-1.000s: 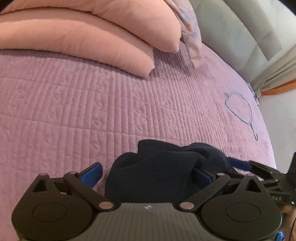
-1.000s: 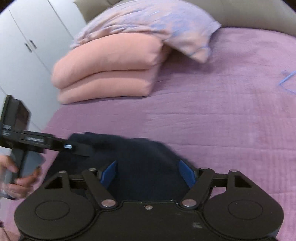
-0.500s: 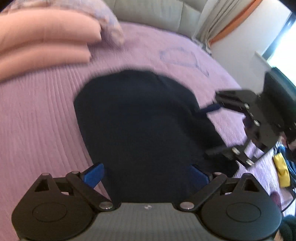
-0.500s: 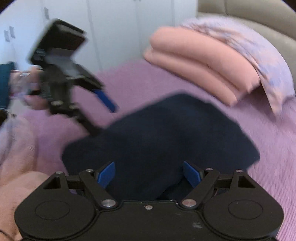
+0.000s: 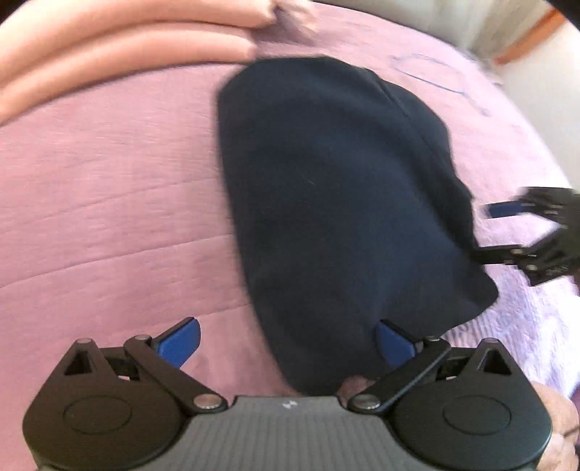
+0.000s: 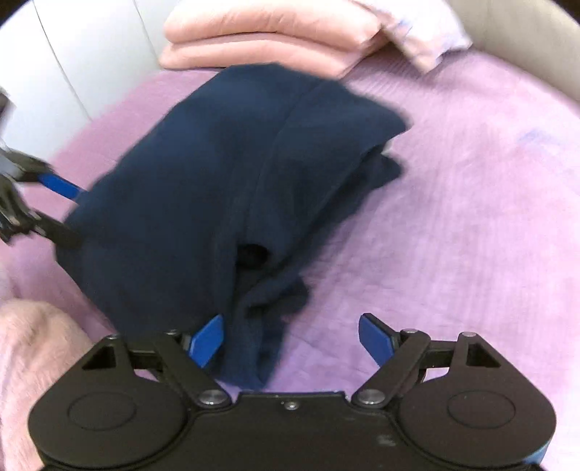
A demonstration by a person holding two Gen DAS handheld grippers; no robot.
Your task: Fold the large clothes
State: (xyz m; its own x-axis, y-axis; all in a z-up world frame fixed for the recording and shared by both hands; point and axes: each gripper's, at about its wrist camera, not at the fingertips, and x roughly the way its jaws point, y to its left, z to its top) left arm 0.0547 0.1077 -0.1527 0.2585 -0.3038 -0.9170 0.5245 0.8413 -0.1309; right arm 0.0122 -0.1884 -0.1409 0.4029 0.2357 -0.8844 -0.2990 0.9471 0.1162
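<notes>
Left wrist view: one dark navy folded garment (image 5: 337, 203) lies on the quilted mauve bedspread (image 5: 108, 203), filling the middle of the frame. Two folded salmon-pink blankets (image 5: 119, 40) are stacked along the upper left edge. My left fingers (image 5: 286, 342) stand spread wide; the garment's near end lies between them, the right blue pad at its edge, the left pad over bare bedspread, neither pressing. At the right edge of that frame my right fingers (image 5: 485, 232) show beside the garment's side.

From the right wrist, the same single garment (image 6: 232, 174) runs from the upper middle down to the lower centre. My right fingers (image 6: 290, 340) are spread apart, having just been opening; the garment's loose near end lies between them by the left pad, unpinched. One pale lilac pillow (image 6: 424, 32) sits at the upper right. A fuzzy pink sleeve (image 6: 36, 362) fills the lower left corner.
</notes>
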